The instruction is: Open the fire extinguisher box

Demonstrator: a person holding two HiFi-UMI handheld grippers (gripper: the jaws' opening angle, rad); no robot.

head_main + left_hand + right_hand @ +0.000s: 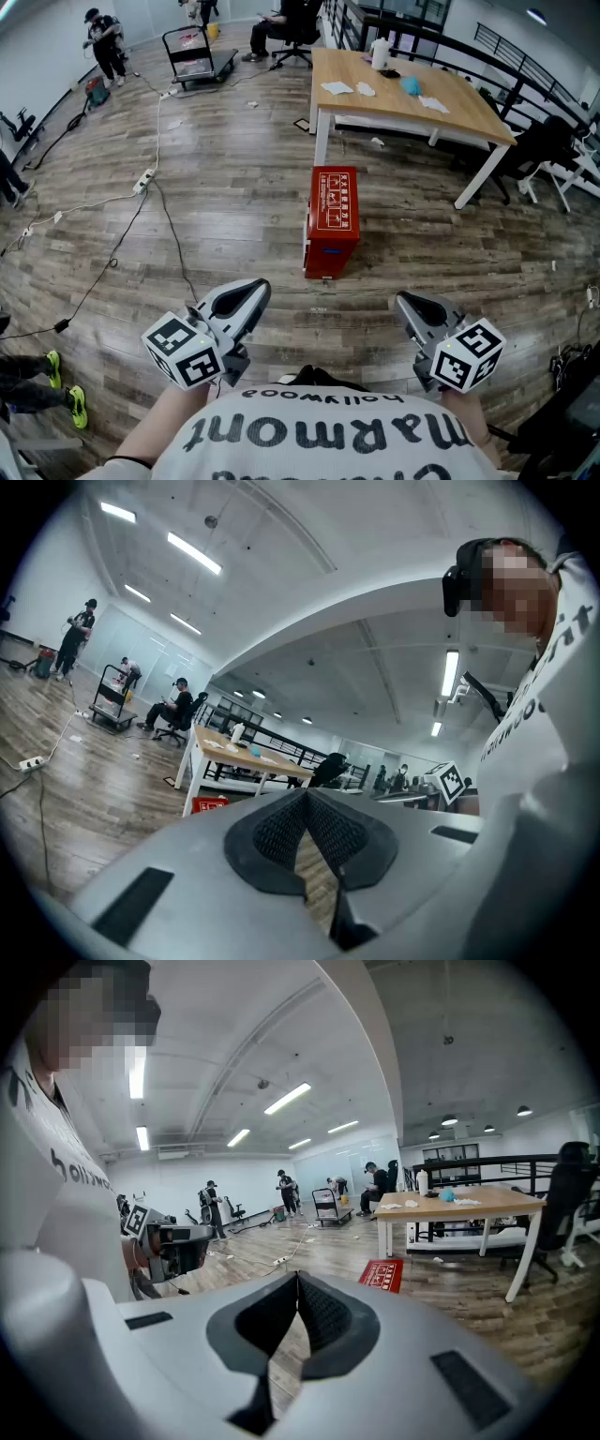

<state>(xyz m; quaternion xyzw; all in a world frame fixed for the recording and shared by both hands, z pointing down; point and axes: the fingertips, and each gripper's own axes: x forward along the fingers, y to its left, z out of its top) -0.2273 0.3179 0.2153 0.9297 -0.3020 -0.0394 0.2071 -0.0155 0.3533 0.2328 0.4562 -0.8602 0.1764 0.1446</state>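
Head view: red box upright on floor, lid closed, white print on top. Table just behind box. Left gripper on near side of box, to its left, well apart from it. Right gripper on near side of box, to its right, well apart from it. Left gripper view: jaws fully closed, tips meeting, nothing gripped; box beyond tips, slightly left. Right gripper view: jaws closed tip to tip, nothing gripped; box beyond tips, to right
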